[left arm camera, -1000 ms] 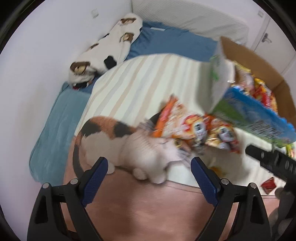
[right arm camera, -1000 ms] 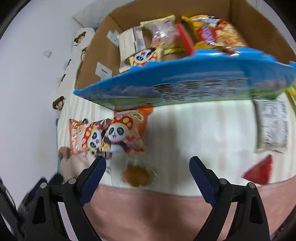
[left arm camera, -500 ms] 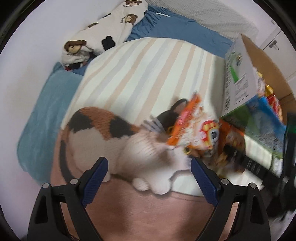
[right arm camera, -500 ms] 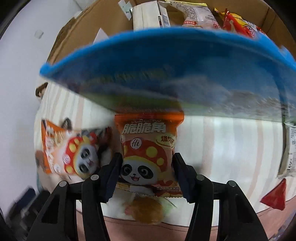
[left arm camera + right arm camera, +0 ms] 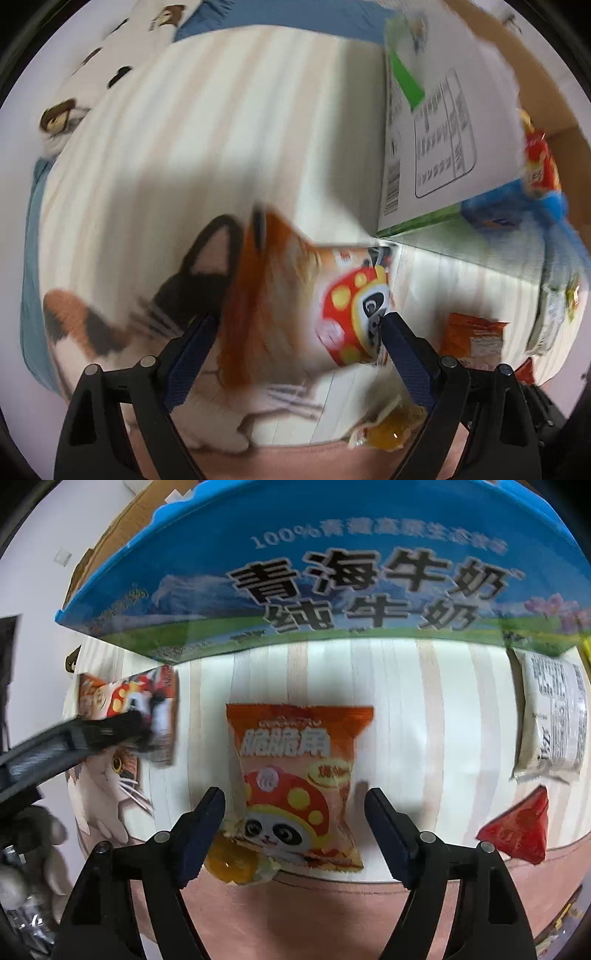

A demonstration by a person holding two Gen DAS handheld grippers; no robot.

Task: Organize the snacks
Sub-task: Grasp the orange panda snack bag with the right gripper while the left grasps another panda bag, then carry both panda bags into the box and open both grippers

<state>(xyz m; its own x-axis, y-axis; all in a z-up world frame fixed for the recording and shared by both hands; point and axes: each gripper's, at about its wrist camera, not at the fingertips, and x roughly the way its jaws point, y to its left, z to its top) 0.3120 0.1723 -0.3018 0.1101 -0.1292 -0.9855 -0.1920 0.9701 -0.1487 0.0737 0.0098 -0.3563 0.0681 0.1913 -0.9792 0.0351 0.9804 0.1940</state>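
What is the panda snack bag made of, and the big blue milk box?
The panda snack bag looks like thin glossy plastic film: crimped top edge, wrinkles, light glare. The blue milk box looks like printed cardboard: flat stiff panel, straight folded edges, a slight sheen.

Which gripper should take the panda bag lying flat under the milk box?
Right. The right gripper is open with that panda bag between its fingers on the striped sheet. The left gripper is busy at another, blurred panda bag beside the cat.
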